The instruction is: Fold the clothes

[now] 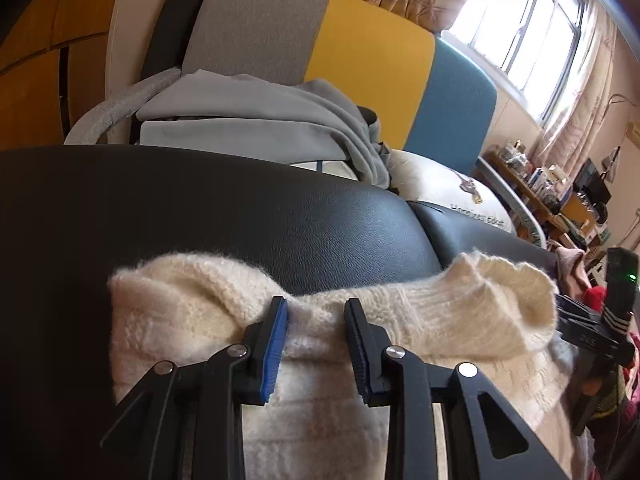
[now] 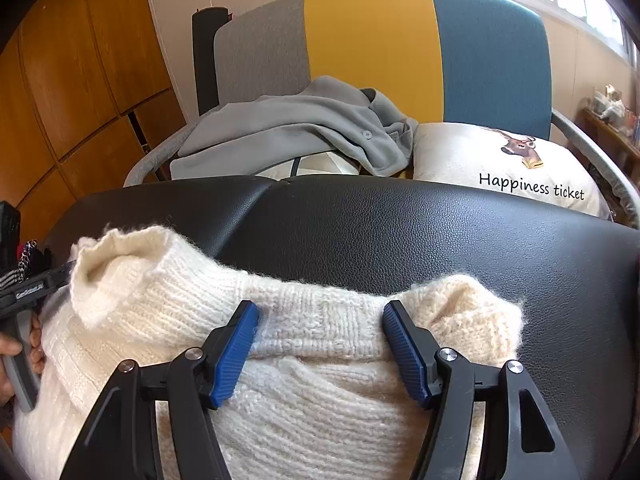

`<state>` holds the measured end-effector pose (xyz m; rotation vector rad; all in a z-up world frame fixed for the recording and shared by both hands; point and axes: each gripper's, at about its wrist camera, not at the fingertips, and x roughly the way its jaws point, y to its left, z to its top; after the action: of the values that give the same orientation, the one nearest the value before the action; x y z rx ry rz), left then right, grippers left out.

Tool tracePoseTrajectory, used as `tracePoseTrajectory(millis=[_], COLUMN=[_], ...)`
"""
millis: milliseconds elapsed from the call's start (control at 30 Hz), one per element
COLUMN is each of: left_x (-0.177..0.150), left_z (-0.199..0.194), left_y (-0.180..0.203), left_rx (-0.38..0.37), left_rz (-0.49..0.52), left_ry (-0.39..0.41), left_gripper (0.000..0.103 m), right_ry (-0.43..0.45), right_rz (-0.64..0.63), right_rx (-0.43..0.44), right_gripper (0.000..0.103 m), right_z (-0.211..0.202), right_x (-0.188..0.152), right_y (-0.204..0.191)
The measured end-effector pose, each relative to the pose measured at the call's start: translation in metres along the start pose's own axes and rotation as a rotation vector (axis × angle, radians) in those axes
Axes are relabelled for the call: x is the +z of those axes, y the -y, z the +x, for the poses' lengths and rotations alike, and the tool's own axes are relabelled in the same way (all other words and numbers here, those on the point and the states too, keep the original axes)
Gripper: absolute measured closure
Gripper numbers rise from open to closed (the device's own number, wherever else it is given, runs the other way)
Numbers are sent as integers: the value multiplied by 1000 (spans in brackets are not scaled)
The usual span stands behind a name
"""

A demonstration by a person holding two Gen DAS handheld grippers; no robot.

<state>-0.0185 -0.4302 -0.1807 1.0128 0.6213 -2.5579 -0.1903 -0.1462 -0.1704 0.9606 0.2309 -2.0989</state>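
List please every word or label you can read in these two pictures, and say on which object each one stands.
"Happiness ticket": black script on the white cushion, under a deer-head drawing.
Small pale lettering on the left gripper body, seen at the right view's left edge: too blurred to read.
Faint marking on the right gripper body: unreadable.

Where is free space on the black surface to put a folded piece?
Bare black surface lies between the white sweater and the cushion. The chair behind is crowded with a grey garment.
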Motion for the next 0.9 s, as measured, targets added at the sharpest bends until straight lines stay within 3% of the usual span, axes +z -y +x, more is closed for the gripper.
tracePoseTrajectory(millis=[133, 267, 367, 433, 500, 567, 767, 900], left_x=[6, 10, 9, 5, 0, -8, -47, -89], left_z=[7, -4, -25, -40, -55, -70, -119, -158], left_y=[19, 13, 9, 7, 4, -1, -10, -19], left_rx=[88, 65, 73, 75, 83, 78, 34, -7], left_rz=[65, 33, 31, 45, 48, 31, -48, -102], left_ry=[-4, 1, 18, 21, 27, 35, 44, 39], left_gripper=[73, 71, 64, 61, 59, 59, 58, 58], right_ry=[-4, -13, -5, 7, 23, 44, 96, 94], right_rz=[13, -8, -12, -9, 7, 28, 47, 120], right_rx=[6, -15, -25, -26, -17, -7, 40, 130], right_gripper=[36, 35, 34, 29, 9, 2, 2, 2], right_z=[3, 5, 0, -5, -11, -18, -55, -96], right_x=[4, 8, 9, 11, 12, 15, 15, -17], right_y=[7, 7, 4, 3, 2, 1, -9, 0])
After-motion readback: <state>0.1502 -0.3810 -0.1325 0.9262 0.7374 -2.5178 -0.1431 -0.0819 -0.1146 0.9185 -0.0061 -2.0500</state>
